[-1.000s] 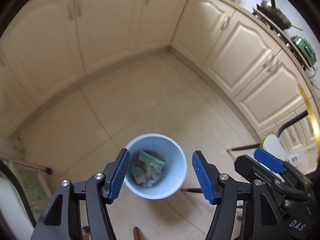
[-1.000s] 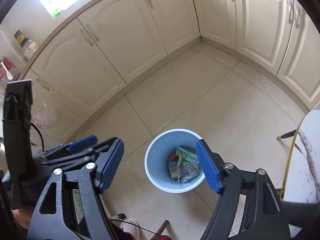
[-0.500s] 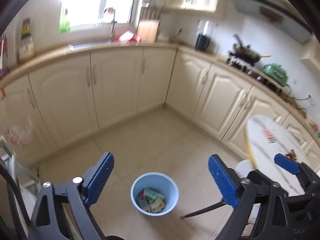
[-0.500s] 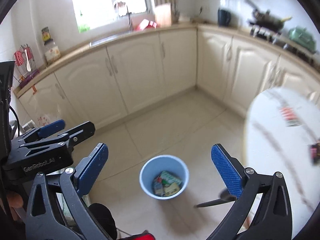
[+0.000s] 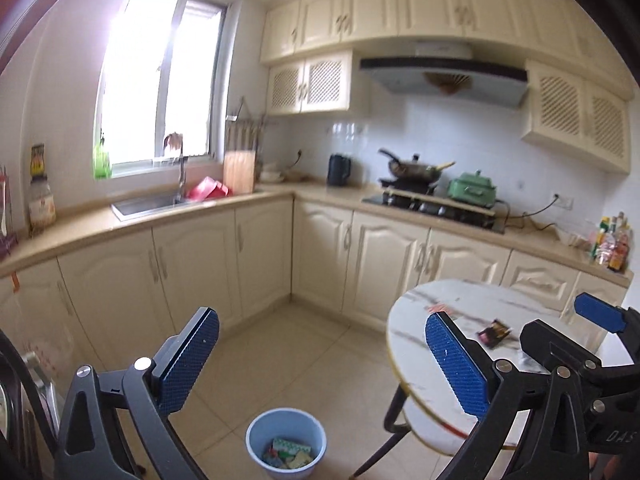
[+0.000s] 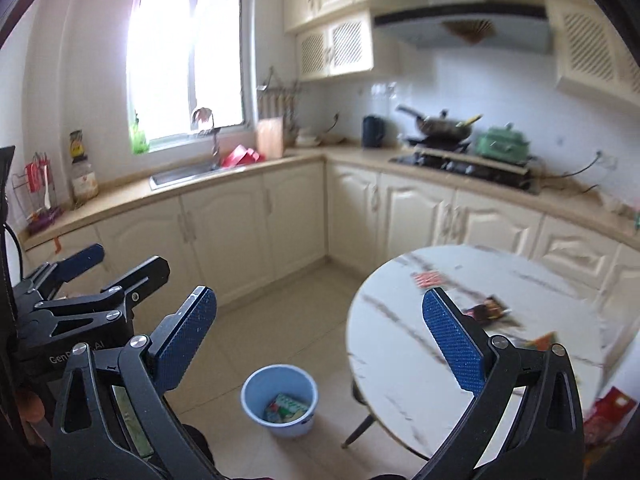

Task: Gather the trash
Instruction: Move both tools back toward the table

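- Both grippers, left gripper [image 5: 322, 364] and right gripper [image 6: 320, 344], had just been opening; fingers stood wide apart, nothing between them.
- Remaining wrappers [image 6: 486, 310] lay on the round surface [image 6: 400, 360]; the bin [image 6: 279, 398] stood on the floor beside it.
- Advisable: approach low over the rim and pinch one wrapper flat.
- Open floor lay left of the surface; its edge and leg crowded the bin.
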`<action>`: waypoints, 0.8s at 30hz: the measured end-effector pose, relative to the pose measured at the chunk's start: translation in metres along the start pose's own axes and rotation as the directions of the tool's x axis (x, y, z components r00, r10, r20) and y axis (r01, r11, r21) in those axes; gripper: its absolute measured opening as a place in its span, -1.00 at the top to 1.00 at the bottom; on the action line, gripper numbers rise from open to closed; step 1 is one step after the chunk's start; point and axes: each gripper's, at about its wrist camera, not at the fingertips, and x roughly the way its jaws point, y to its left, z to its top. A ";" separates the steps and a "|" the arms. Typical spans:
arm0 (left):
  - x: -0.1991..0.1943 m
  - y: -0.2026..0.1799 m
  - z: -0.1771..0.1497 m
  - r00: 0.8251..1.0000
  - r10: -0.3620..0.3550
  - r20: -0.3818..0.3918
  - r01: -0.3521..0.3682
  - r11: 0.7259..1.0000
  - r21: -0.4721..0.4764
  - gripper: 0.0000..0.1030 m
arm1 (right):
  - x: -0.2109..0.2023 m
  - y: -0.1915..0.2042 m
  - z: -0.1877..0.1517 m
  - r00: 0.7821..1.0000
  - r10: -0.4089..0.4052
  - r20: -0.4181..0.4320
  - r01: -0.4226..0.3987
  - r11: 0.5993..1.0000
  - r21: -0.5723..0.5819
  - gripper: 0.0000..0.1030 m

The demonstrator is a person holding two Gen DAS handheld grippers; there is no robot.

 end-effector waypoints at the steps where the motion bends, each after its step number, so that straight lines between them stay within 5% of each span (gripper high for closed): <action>1: -0.012 -0.009 0.000 1.000 -0.016 0.023 0.016 1.000 0.008 -0.99 | -0.013 -0.001 0.003 1.000 -0.015 0.018 0.015 1.000 -0.001 -1.00; 6: -0.104 -0.003 -0.050 0.992 -0.036 0.122 0.031 0.998 0.047 -0.99 | -0.068 -0.011 0.015 0.992 -0.076 0.103 0.076 0.997 -0.001 -1.00; 11: -0.151 -0.013 -0.082 0.968 -0.046 0.247 0.033 0.998 0.057 -0.99 | -0.117 -0.014 0.024 0.964 -0.158 0.215 0.162 0.987 -0.001 -1.00; 20: -0.168 -0.016 -0.139 0.963 -0.052 0.265 0.037 0.997 0.063 -0.99 | -0.151 -0.017 0.021 0.930 -0.224 0.291 0.233 0.972 0.004 -1.00; 24: -0.145 -0.026 -0.125 0.966 -0.051 0.255 0.034 0.997 0.070 -0.99 | -0.152 -0.025 0.019 0.926 -0.246 0.286 0.249 0.968 0.029 -1.00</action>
